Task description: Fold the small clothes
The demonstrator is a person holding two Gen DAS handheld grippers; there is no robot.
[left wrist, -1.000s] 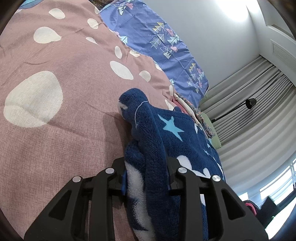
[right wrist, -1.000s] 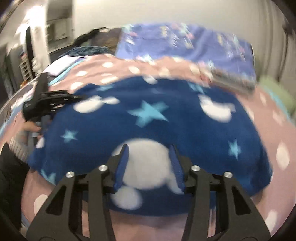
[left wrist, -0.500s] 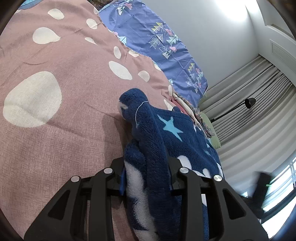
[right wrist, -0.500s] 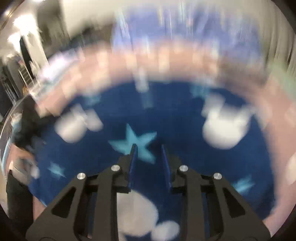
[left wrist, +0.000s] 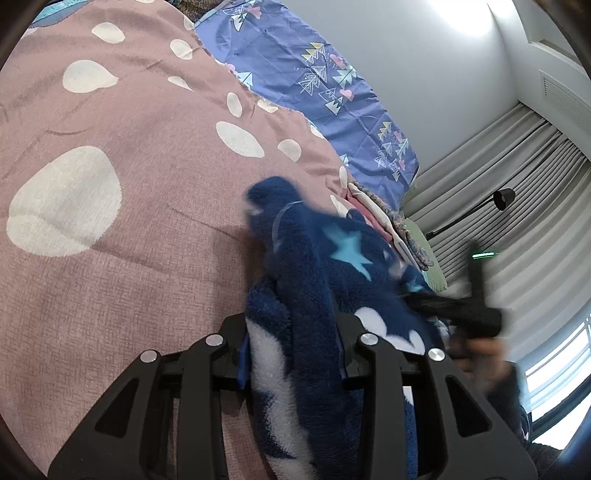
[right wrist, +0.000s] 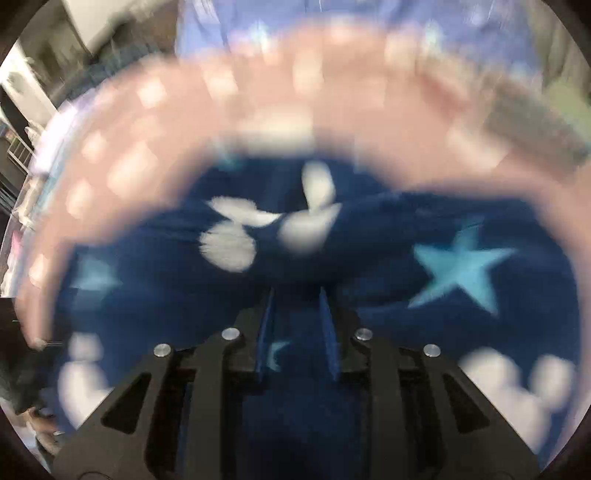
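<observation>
The navy blue fleece garment with light-blue stars and white patches (left wrist: 325, 280) lies bunched on the bed's dusty-pink bedspread with white spots (left wrist: 129, 147). The left gripper (left wrist: 293, 350) has its fingers clamped on a thick fold at its near edge. The right gripper (right wrist: 297, 325), blurred, pinches fleece between nearly closed fingers.

Right gripper (right wrist: 295, 325) with jaws closed on a bunched fold of navy fleece garment (right wrist: 369, 258), white blobs and pale blue stars on the fleece, pink spotted bedspread (right wrist: 258, 92) beyond, blue patterned sheet (right wrist: 369, 18) at far edge, whole view motion-blurred
</observation>
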